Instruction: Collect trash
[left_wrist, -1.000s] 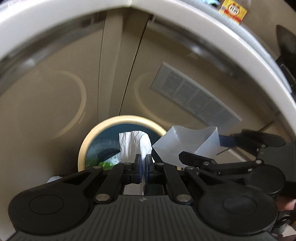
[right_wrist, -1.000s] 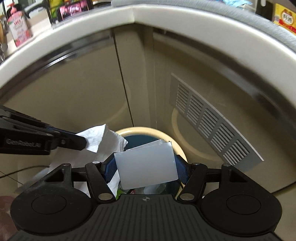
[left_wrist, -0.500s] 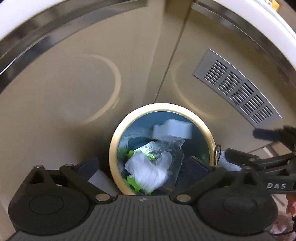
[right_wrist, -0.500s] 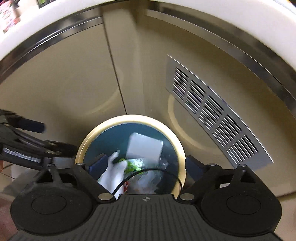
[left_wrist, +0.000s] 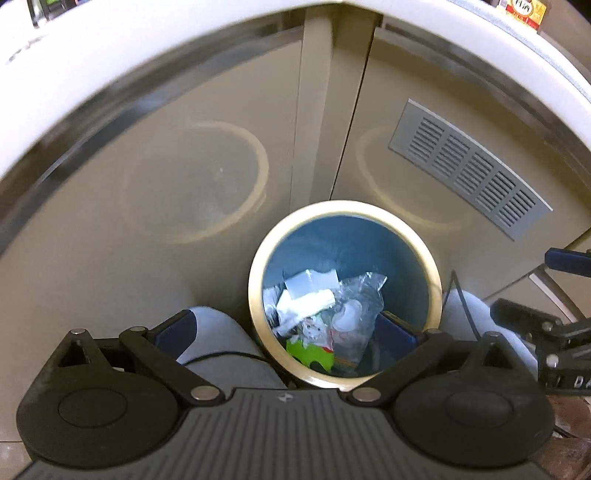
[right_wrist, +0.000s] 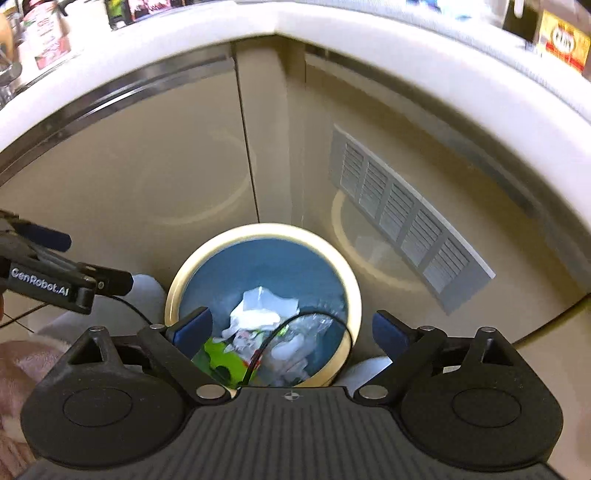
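Observation:
A round trash bin with a cream rim (left_wrist: 255, 273) and blue inside stands on the floor against the beige cabinet. It holds white paper (left_wrist: 308, 295), clear plastic wrap (left_wrist: 360, 299) and a green scrap (left_wrist: 308, 354). My left gripper (left_wrist: 286, 330) is open and empty above the bin's near rim. In the right wrist view the bin (right_wrist: 354, 280) lies below my right gripper (right_wrist: 291, 326), which is open and empty. The white paper (right_wrist: 262, 308) and green scrap (right_wrist: 218, 358) show there too. The left gripper (right_wrist: 96, 273) reaches in from the left.
Beige cabinet doors with a grey vent grille (left_wrist: 469, 168) rise behind the bin. A white countertop edge (right_wrist: 332, 33) curves overhead, with bottles and boxes on it. The person's grey-clad legs (left_wrist: 218, 339) flank the bin. The right gripper (left_wrist: 554, 325) shows at the right edge.
One second ago the left gripper was shut on a white tissue and the right held a white card. Both opened, and the pieces dropped into the bin.

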